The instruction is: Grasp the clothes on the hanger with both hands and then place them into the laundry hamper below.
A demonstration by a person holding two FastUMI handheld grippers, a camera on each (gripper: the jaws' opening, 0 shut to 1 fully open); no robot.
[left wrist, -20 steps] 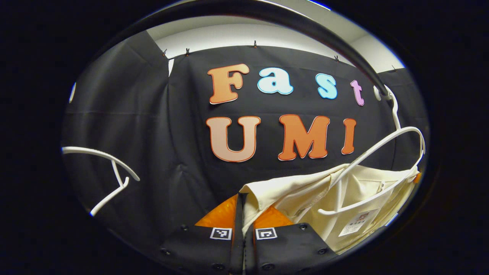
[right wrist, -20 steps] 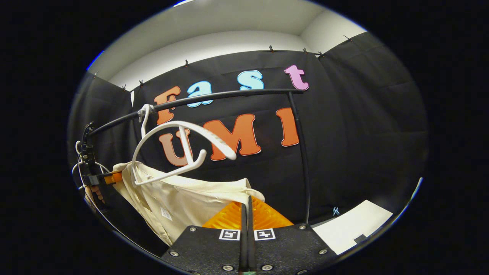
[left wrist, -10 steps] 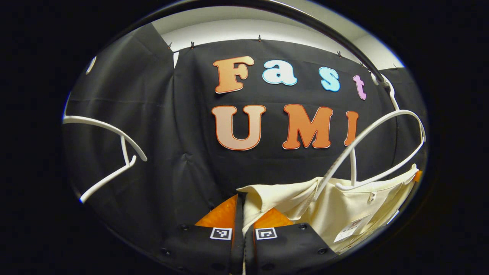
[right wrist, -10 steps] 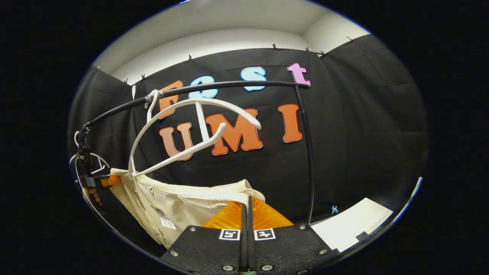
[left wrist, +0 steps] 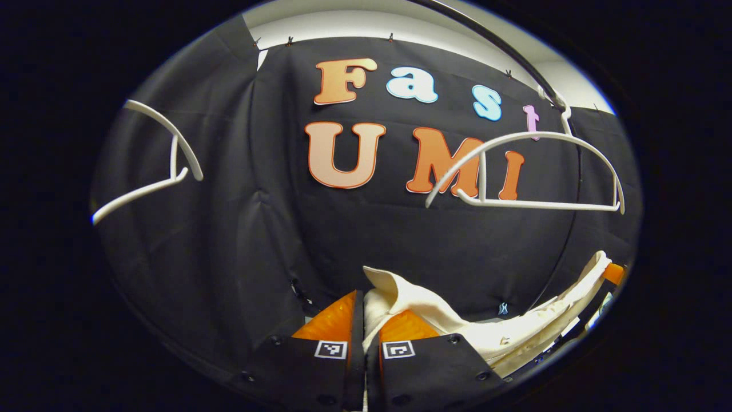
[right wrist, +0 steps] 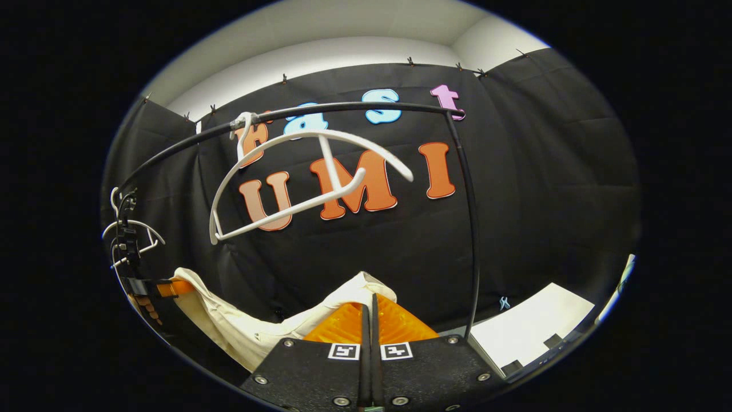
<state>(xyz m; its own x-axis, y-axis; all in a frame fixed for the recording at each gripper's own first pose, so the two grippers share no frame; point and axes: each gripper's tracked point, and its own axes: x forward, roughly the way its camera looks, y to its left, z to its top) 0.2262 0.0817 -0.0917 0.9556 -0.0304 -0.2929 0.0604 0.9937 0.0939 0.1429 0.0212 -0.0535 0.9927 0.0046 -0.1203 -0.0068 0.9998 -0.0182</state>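
A cream garment [left wrist: 434,312] hangs slack between my two grippers, free of the white hanger [left wrist: 526,171] above it, which is bare on the black rail [right wrist: 343,107]. My left gripper [left wrist: 366,309] is shut on one corner of the cloth. From there the cloth runs right to the other gripper [left wrist: 613,273]. In the right gripper view the garment [right wrist: 240,332] sags leftward from my right gripper [right wrist: 369,306], which is shut on its other end, toward the far gripper [right wrist: 157,288]. The bare hanger [right wrist: 309,171] hangs tilted above it.
A second bare white hanger [left wrist: 154,166] hangs at the left of the left gripper view. The rail's black upright post [right wrist: 472,229] stands just right of my right gripper. A white floor patch [right wrist: 532,326] lies low at the right.
Both grippers have come down with the garment, pulling it off the white hanger. The hanger, which held the cloth a second ago, now swings bare above it.
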